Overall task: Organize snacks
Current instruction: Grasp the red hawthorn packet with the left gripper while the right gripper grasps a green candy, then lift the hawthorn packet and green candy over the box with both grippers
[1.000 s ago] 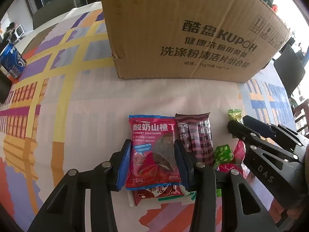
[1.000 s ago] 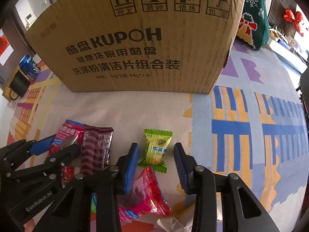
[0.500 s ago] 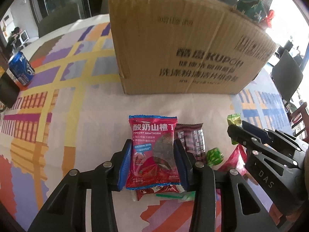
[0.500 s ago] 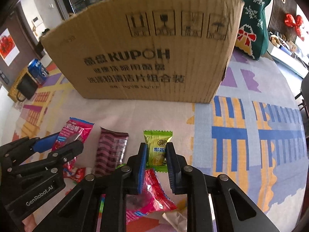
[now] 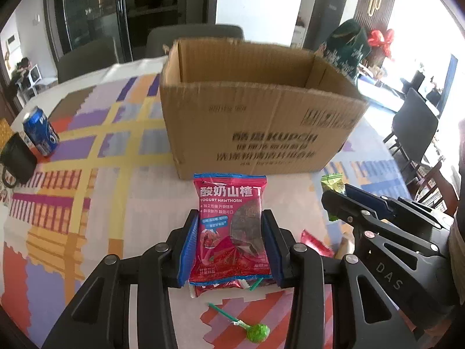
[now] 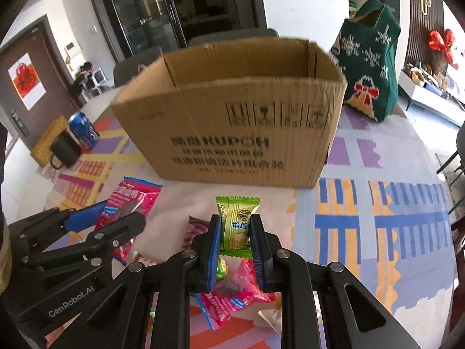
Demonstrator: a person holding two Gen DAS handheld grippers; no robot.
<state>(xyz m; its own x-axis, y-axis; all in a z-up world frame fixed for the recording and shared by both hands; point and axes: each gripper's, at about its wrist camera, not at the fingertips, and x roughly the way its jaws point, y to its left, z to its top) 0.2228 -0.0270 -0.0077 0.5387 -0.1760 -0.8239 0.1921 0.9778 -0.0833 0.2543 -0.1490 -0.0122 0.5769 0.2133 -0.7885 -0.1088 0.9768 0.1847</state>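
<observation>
my left gripper (image 5: 231, 244) clamps the red hawthorn packet (image 5: 232, 226), my right gripper (image 6: 234, 250) the green candy (image 6: 236, 226), both above the tabletop's near edge before the cardboard box (image 6: 232, 133); only the left view shows the green lollipop (image 5: 255, 331).

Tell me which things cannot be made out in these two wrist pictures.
- Floor of the cardboard box: both views, hidden by its near wall.
- Small print on the box: both views, blurred.
- Snack under the yogurt hawthorn packet: left view, covered by it.
- Pink wrappers: right view, hidden behind the right tool holding the green candy.
</observation>
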